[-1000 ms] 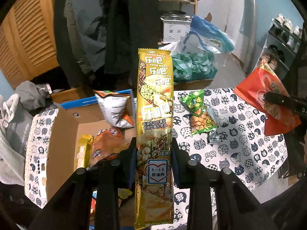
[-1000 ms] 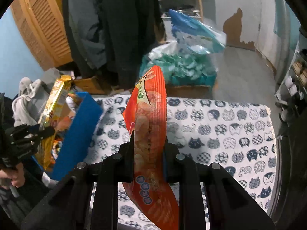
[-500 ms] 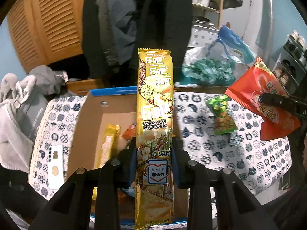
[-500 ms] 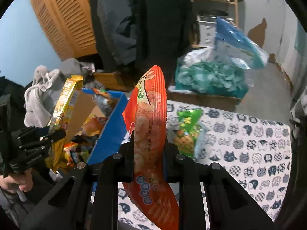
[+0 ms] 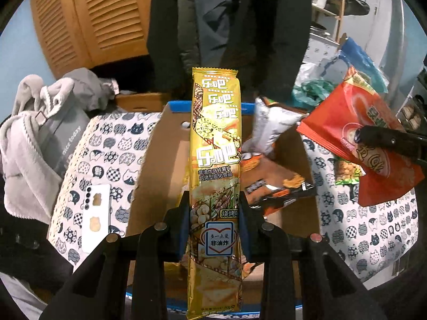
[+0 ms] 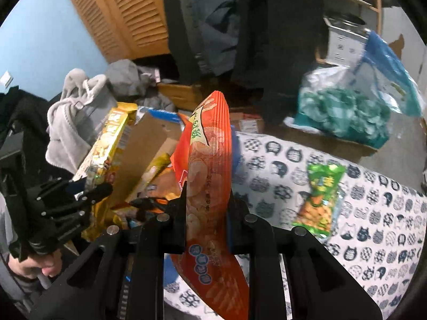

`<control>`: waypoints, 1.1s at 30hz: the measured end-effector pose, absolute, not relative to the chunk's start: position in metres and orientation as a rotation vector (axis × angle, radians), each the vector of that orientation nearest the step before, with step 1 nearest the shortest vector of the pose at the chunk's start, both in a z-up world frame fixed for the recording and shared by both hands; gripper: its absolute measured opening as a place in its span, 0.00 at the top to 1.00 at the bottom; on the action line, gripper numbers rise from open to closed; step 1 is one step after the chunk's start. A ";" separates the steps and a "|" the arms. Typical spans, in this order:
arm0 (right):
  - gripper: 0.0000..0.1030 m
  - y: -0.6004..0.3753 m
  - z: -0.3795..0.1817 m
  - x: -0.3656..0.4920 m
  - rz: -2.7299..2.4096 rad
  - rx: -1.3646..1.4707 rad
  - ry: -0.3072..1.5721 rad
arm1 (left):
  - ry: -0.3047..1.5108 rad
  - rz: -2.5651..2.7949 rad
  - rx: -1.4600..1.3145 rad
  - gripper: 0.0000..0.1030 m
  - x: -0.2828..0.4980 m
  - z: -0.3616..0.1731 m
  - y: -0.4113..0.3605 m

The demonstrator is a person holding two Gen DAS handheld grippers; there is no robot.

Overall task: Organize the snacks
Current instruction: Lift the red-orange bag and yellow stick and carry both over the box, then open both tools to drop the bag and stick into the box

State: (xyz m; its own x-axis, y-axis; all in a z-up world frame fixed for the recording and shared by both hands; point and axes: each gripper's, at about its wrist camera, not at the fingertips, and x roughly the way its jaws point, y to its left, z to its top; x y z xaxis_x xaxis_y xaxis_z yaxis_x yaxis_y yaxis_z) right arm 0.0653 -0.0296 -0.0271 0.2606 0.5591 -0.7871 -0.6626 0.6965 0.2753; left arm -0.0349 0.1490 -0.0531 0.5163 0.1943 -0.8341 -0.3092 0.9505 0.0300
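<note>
Gold foil snack packet, long and narrow [image 5: 214,160]: clamped upright between the black fingers of the left gripper [image 5: 213,229], above the open brown cardboard box with blue trim [image 5: 157,160]. Red-orange plastic crisp bag [image 6: 210,186]: pinched edge-on in the closed right gripper [image 6: 206,218], over the right-hand box edge. Inside the box: silver pouch [image 5: 269,130], orange-black packet [image 5: 277,186]. On the cat-print tablecloth [image 6: 373,213]: green peanut packet [image 6: 320,197]; white phone [image 5: 96,216] left of the box.
</note>
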 end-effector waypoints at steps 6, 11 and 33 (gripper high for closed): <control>0.82 0.002 -0.035 0.062 0.873 -0.140 1.030 | 0.990 0.331 -0.155 0.69 -0.039 -0.058 0.166; 0.82 0.021 -0.039 0.058 0.901 -0.152 1.035 | 0.996 0.351 -0.169 0.69 -0.040 -0.062 0.175; 0.36 0.006 -0.032 0.071 0.872 -0.060 1.031 | 0.975 0.380 -0.173 0.42 -0.038 -0.056 0.177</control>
State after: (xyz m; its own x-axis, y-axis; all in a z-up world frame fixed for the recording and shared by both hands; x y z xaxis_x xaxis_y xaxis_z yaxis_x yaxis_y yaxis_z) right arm 0.0710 0.0059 -0.0318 0.2188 0.6033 -0.7669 -0.6563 0.6726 0.3418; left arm -0.0382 0.1772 -0.0555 0.5017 0.2356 -0.8324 -0.3894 0.9207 0.0259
